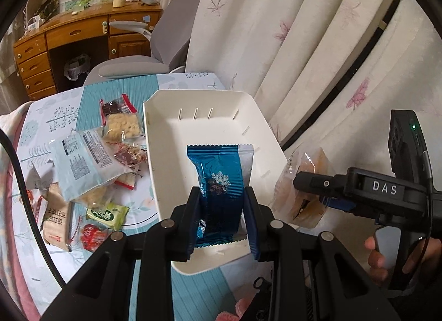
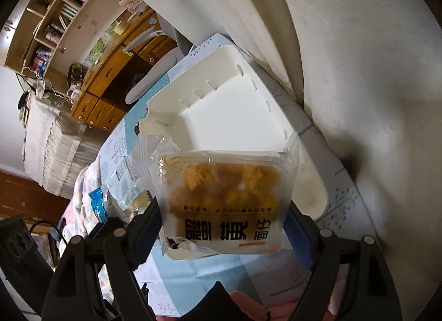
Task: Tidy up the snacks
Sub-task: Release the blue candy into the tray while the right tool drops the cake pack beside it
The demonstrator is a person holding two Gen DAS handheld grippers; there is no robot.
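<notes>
My left gripper (image 1: 222,219) is shut on a shiny blue snack packet (image 1: 221,183) with a snowflake mark and holds it over the white plastic bin (image 1: 163,155). My right gripper (image 2: 225,227) is shut on a clear packet of orange-yellow pastry (image 2: 221,199) with black print, held above the near end of the same white bin (image 2: 221,116). The right gripper also shows in the left wrist view (image 1: 312,196), just right of the bin, with the pastry packet (image 1: 306,183) in it.
A pile of loose snack packets (image 1: 91,161) lies on the blue patterned tablecloth (image 1: 47,116) left of the bin. White curtains (image 1: 317,45) hang close behind and right of the bin. A grey chair (image 1: 165,34) and a wooden desk (image 1: 69,42) stand beyond the table.
</notes>
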